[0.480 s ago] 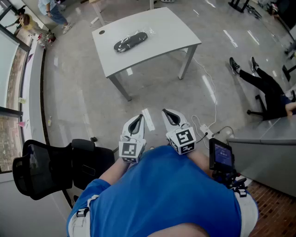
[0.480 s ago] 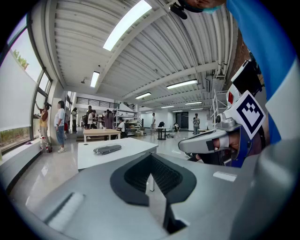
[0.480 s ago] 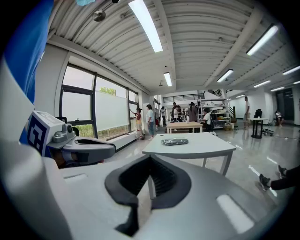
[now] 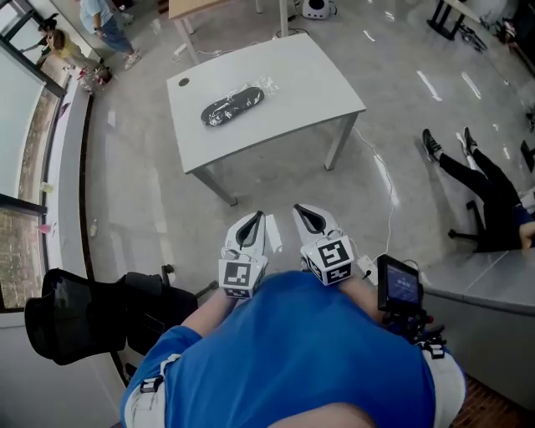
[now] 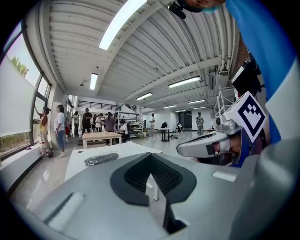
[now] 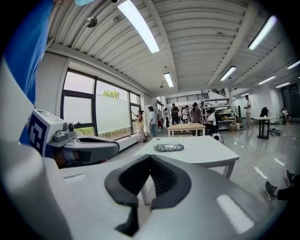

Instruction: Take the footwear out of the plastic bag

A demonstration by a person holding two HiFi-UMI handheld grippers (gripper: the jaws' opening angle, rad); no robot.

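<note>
A dark piece of footwear in a clear plastic bag (image 4: 232,106) lies on the white table (image 4: 309,67), well ahead of me across bare floor. It also shows as the bag (image 5: 101,159) in the left gripper view and the bag (image 6: 168,147) in the right gripper view. My left gripper (image 4: 251,221) and right gripper (image 4: 307,215) are held side by side close to my body, both shut and empty. Each one sees the other: the right gripper (image 5: 206,145), the left gripper (image 6: 89,144).
A black office chair (image 4: 84,313) stands at my left. A person sits on the floor (image 4: 481,180) at the right, beside a grey surface (image 4: 485,280). Several people (image 4: 100,25) stand by the windows. A wooden table (image 5: 101,137) stands beyond the white one. A cable (image 4: 389,221) lies on the floor.
The table with the bag sits a little lower in the head view. Both grippers stay shut, side by side in front of my body.
</note>
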